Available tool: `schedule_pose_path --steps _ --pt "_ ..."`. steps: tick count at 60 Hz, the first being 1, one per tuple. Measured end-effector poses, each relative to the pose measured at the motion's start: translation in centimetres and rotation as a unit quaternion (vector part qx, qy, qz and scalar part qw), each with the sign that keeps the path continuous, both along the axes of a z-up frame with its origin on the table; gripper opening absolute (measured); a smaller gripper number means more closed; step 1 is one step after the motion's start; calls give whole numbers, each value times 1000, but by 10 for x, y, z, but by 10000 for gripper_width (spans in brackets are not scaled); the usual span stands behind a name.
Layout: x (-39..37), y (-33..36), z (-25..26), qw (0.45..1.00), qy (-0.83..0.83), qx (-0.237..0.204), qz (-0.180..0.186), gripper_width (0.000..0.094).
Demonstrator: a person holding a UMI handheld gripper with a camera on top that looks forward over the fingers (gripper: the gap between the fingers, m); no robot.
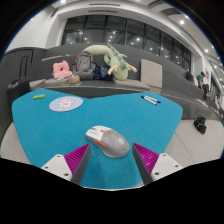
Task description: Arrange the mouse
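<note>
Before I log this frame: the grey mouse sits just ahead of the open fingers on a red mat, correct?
Not quite: the gripper view shows the mat is teal, not red. The rest holds: the grey mouse sits just ahead of the open fingers of the gripper, not yet between them.

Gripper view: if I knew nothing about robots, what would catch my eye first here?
Probably the grey mouse with an orange stripe, lying on the bright teal table just ahead of the open gripper. Beyond it lie a round disc and a blue pen, and plush toys are piled past the table's far edge.
</note>
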State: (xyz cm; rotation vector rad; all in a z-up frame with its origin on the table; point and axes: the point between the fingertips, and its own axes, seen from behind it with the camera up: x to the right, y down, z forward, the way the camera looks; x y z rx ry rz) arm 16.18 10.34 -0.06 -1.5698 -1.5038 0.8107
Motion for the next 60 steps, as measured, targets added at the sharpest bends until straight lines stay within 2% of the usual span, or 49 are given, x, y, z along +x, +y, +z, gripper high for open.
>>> schedule_pose_path --steps 12,31,35,38,41,45,50,60 --pt "-47 10 -18 1000 -22 -16 -6 857" --pt "-93 32 -23 997 -50 -30 -42 854" --pt "-95 27 -25 997 -51 -45 -39 776" --pt "-95 20 -26 997 -52 -55 -34 586" --pt "-95 17 -27 997 -54 -48 -26 462" --pt "-95 20 -26 997 -54 -47 -39 387" --pt "-93 19 -22 996 -60 -44 -52 350" --pt "-131 -36 63 998 19 -60 -14 349"
